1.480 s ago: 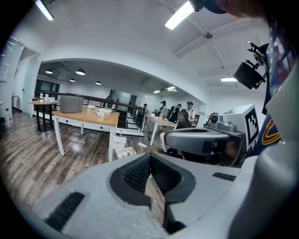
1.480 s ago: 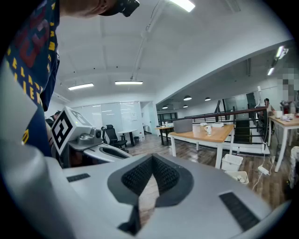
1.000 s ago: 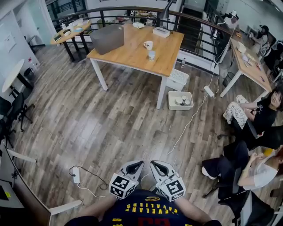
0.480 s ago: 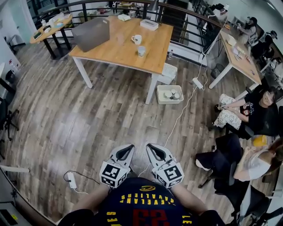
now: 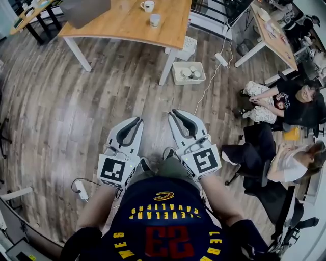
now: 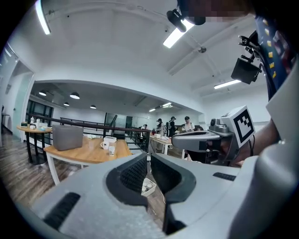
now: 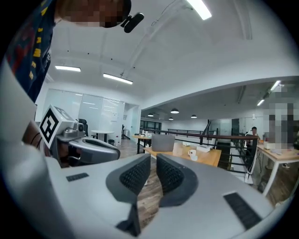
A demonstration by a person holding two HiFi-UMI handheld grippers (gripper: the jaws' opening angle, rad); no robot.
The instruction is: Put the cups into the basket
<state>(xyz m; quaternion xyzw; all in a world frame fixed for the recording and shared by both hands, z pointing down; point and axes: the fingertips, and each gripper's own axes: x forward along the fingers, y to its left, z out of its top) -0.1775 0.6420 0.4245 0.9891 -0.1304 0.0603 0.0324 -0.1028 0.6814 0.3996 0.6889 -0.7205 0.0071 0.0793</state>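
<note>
A wearer of a jersey (image 5: 163, 224) lettered CAVALIERS 23 holds the grey left gripper (image 5: 136, 121) closed and empty. The right gripper (image 5: 177, 113), also empty, has just been opening slightly. A white mug (image 5: 147, 5) and cup (image 5: 155, 20) stand on the wooden bench (image 5: 122, 23), with the white rectangular basket (image 5: 184, 81) on the plank floor (image 5: 76, 102) beside it.

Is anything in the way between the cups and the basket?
Nothing visible does. The mug and the cup stand on the table; the open basket sits on the floor beside the table leg.
</note>
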